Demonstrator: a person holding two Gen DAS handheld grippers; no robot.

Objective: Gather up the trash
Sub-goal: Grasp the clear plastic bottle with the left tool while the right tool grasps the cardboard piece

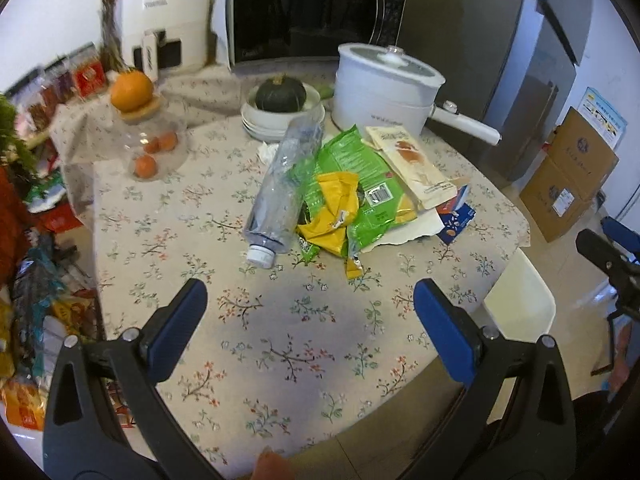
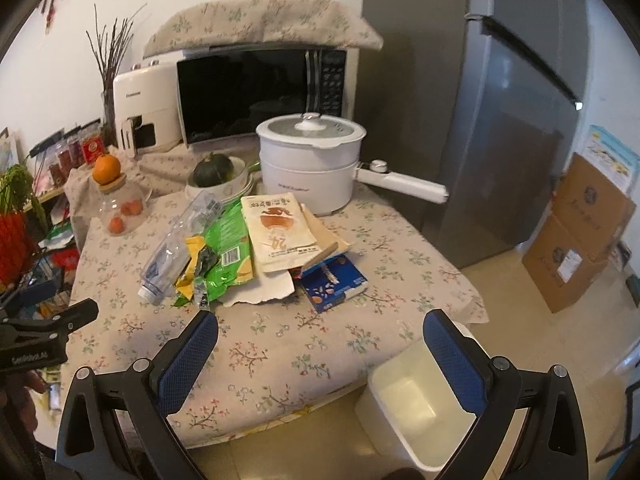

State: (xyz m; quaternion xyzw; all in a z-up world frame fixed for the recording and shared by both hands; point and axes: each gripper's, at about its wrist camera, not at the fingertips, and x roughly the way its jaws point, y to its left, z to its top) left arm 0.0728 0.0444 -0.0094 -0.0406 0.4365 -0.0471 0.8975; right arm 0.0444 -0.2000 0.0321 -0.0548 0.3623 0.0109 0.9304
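Trash heaped mid-table, nothing yet gripped

Both the left gripper (image 1: 310, 300) and right gripper (image 2: 320, 332) are held spread wide and empty, near the pile (plastic bottle (image 1: 282, 184), green wrapper (image 1: 352, 168)); the white bin (image 2: 416, 404) is set below the table's right edge, presumably for easy drops.

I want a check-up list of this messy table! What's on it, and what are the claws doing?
Surface: round table under a flowered cloth.
Job's things: empty plastic bottle lying down, green wrapper, yellow wrapper, beige pouch, blue box, all piled together; white bin on the floor, empty.
Clutter: white pot, squash in bowls, orange on a jar.
Claws: left claw and right claw both open, holding nothing.
Cables: nothing seen.
Surroundings: microwave, fridge, cardboard boxes.
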